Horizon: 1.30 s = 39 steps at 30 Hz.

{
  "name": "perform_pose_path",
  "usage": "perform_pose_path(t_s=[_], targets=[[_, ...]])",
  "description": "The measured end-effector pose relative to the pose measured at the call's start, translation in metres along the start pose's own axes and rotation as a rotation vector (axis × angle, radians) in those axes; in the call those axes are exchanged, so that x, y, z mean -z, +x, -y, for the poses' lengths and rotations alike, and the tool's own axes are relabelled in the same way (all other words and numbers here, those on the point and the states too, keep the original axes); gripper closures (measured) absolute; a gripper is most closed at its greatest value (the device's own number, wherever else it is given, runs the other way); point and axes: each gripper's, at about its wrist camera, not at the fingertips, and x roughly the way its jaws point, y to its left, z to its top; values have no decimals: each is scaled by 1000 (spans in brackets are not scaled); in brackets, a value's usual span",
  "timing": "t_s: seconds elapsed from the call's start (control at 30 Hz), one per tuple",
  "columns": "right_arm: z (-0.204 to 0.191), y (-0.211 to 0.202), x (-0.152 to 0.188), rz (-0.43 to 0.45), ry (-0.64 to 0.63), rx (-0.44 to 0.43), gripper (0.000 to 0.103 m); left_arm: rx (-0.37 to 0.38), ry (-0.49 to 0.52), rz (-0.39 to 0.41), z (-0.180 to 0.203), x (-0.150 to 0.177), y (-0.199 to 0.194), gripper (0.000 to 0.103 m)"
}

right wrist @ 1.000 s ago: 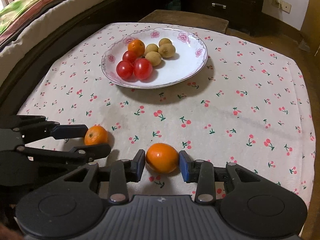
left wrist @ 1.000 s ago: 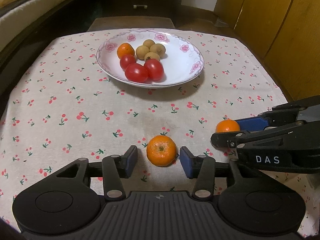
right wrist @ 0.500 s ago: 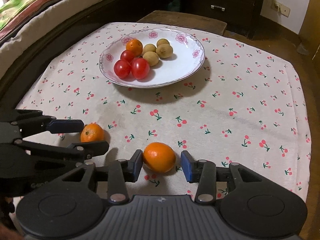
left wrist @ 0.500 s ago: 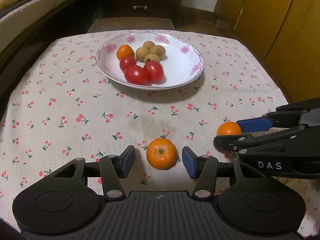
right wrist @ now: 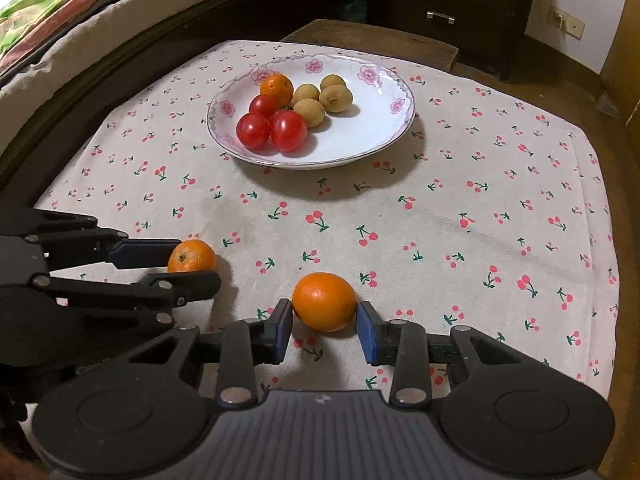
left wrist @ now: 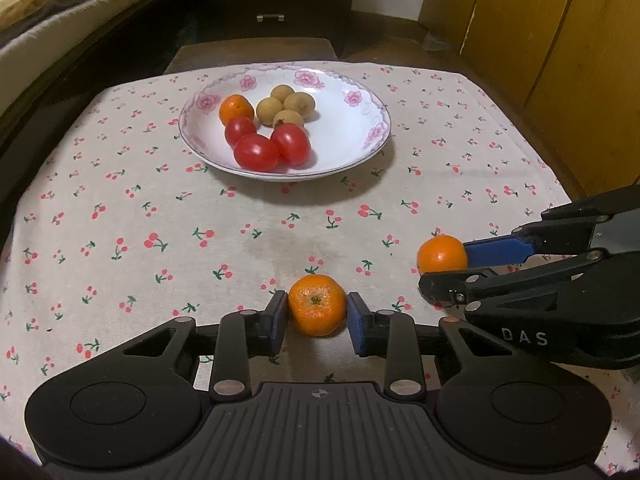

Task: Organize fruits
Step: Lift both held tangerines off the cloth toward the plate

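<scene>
A white flowered plate (left wrist: 352, 148) (right wrist: 376, 140) at the back of the table holds three red tomatoes (left wrist: 256, 152), one small orange (left wrist: 236, 109) and several brown longans (left wrist: 286, 106). My left gripper (left wrist: 317, 316) is shut on a small orange (left wrist: 317, 310) that sits low on the cloth; the same gripper and orange (right wrist: 191, 256) show at the left of the right wrist view. My right gripper (right wrist: 324, 320) is shut on a second orange (right wrist: 324, 301), also seen in the left wrist view (left wrist: 442, 254), with both blue pads touching it.
The table carries a cherry-print cloth (left wrist: 120, 208). A bed (right wrist: 80, 32) runs along the left side, a dark dresser (left wrist: 276, 4) stands behind, and wooden cabinet doors (left wrist: 560, 40) are at the right. A dark stool (right wrist: 372, 42) stands past the table's far edge.
Both grippers have closed their jaws onto their oranges; half a second ago there were gaps on both sides of each fruit. The views have shifted slightly.
</scene>
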Motion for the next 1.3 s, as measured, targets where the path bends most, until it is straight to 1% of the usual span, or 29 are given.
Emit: perform_pose_path(t_s=[0.2, 0.4, 0.7, 0.9, 1.0, 1.17, 1.3], targets=[[2, -6, -1, 21, 11, -6, 68, 10, -5, 18, 3, -2, -5, 64], [1, -12, -4, 35, 15, -14, 72, 12, -11, 29, 3, -6, -8, 64], [4, -9, -3, 32, 27, -33, 72, 12, -14, 3, 2, -3, -3, 63], [5, 0, -2, 19, 26, -33, 70, 17, -23, -11, -2, -1, 2, 63], [4, 6, -1, 4, 21, -24, 70, 20, -26, -13, -2, -1, 4, 63], [3, 7, -2, 14, 21, -11, 70, 23, -26, -14, -2, -2, 4, 63], [3, 2, -4, 28, 24, -14, 70, 21, -26, 1, -1, -5, 1, 63]])
